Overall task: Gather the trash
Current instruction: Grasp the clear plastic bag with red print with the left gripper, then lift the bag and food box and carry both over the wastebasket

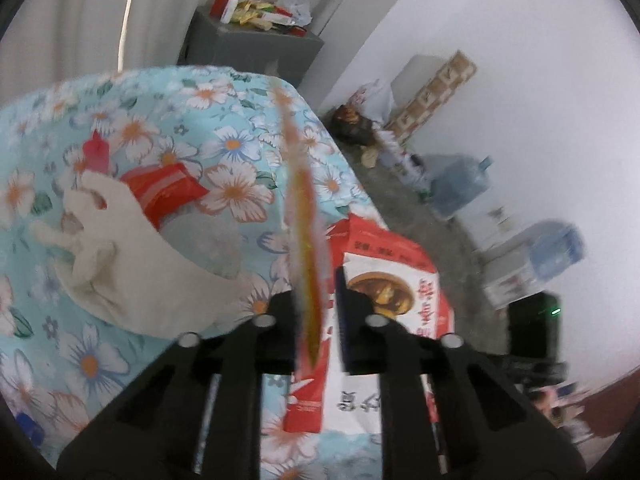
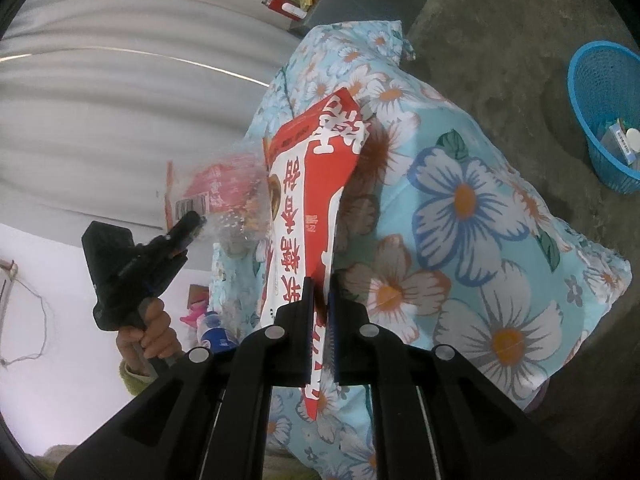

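Glossy red bag [image 2: 308, 208], crinkled clear wrapper [image 2: 224, 200]

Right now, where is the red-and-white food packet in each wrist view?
Left wrist: red-and-white food packet lies low and right of centre, behind the left gripper.
Right wrist: the packet stands centre, clamped in the right gripper.
Shared landmark: the floral cloth under it.
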{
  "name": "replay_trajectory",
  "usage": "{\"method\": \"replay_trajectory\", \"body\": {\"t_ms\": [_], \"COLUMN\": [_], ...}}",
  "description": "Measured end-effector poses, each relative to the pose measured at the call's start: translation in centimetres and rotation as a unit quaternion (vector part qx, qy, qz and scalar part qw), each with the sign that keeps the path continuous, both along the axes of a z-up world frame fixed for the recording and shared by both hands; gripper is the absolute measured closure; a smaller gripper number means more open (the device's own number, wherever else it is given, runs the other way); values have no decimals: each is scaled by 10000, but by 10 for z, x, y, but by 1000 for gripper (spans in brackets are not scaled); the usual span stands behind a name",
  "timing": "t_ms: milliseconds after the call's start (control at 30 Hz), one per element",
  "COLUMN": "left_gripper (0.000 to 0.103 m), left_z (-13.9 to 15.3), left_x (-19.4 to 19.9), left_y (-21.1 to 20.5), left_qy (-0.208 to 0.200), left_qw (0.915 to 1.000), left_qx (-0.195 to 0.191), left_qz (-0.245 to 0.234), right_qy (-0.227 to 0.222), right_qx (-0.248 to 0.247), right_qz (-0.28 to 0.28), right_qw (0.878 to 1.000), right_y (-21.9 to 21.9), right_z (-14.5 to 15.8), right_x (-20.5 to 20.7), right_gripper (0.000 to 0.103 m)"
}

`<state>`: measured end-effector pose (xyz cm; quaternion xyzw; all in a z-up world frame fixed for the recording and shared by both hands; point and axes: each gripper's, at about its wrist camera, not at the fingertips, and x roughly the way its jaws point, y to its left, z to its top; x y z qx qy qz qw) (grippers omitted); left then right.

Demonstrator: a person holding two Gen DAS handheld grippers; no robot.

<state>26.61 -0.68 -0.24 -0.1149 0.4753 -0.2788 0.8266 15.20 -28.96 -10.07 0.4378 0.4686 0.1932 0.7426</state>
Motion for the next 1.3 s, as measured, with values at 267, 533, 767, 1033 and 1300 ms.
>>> {"method": "replay_trajectory", "body": {"t_ms": [267, 533, 767, 1033, 1300], "left_gripper": [97, 97, 97, 97, 97], "left_z": [27, -21, -41, -41, -42], "left_x": [-48, -65, -68, -71, -71], "left_y": [-41, -85, -91, -97, -97], "left_qy": [-1276, -862, -631, -675, -668], "left_qw": [9802, 9696, 9697, 9671, 9675], "left_qx": [1412, 1906, 1961, 2056, 2046], "left_qz": [-545, -1267, -1312, -1338, -1329], "right_qy": [3, 66, 229, 309, 210], "right_qx": [121, 430, 567, 643, 669], "right_qz": [-145, -319, -345, -243, -211], "right_qw": [9998, 9985, 9975, 9972, 9973], "right_y": [-6, -14, -12, 4, 6], "right_z": [-1, -10, -26, -37, -36], "right_x": [-6, -9, -6, 5, 7], "right_gripper": [92, 75, 75, 75, 80]}}
